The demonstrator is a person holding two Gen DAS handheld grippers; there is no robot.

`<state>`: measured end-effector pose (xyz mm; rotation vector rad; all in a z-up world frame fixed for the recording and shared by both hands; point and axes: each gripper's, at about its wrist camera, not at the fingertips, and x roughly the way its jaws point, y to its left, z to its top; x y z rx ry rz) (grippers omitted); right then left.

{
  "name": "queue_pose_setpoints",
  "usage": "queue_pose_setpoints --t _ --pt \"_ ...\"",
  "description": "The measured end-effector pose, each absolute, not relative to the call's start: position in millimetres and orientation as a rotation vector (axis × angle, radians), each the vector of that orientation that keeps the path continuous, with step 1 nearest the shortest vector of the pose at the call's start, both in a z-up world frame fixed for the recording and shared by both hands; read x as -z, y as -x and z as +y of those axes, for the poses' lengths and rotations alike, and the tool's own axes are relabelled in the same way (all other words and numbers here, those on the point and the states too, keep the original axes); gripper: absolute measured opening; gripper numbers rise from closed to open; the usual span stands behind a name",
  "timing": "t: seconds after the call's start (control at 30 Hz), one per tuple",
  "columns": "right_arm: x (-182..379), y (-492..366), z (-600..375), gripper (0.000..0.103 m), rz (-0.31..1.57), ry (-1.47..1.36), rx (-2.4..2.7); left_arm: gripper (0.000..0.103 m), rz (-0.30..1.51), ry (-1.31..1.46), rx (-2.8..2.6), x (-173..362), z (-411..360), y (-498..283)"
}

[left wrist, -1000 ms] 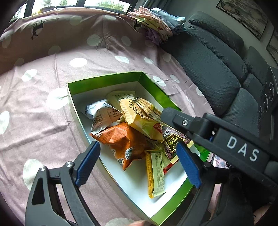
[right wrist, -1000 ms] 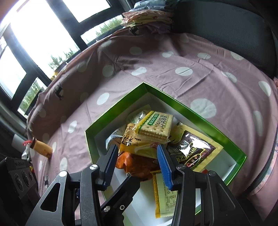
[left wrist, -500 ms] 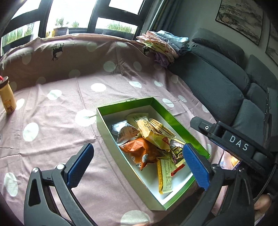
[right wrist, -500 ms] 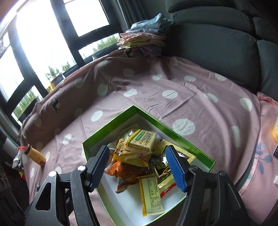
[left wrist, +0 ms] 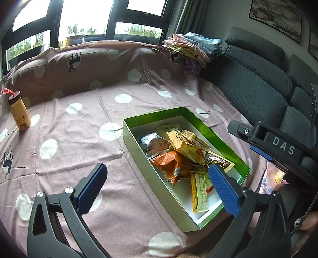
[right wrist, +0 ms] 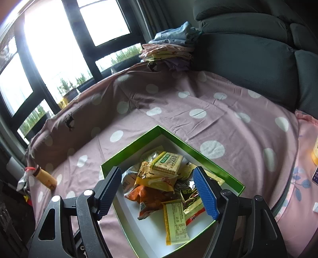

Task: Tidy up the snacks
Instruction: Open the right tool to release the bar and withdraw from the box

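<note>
Above the box (left wrist: 131,137) — both tongs agape, tilted down.

Probably a home living room: grey sofa (left wrist: 256,83), folded laundry (left wrist: 190,47), framed picture (left wrist: 276,17).

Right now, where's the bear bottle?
The yellow bear bottle stands upright on the dotted sheet at the far left of the left wrist view, well clear of the green box; the right wrist view shows it at lower left.
</note>
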<state>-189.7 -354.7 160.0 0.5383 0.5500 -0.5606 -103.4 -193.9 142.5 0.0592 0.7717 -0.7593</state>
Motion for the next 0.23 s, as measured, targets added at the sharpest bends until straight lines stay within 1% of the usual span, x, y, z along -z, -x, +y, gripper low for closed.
queue_pose_setpoints --t 0.23 --pt "-159.6 188.2 -356.0 0.075 0.552 -0.535 0.558 0.102 0.790 -0.053 0.746 -138.8 -193.9 103.1"
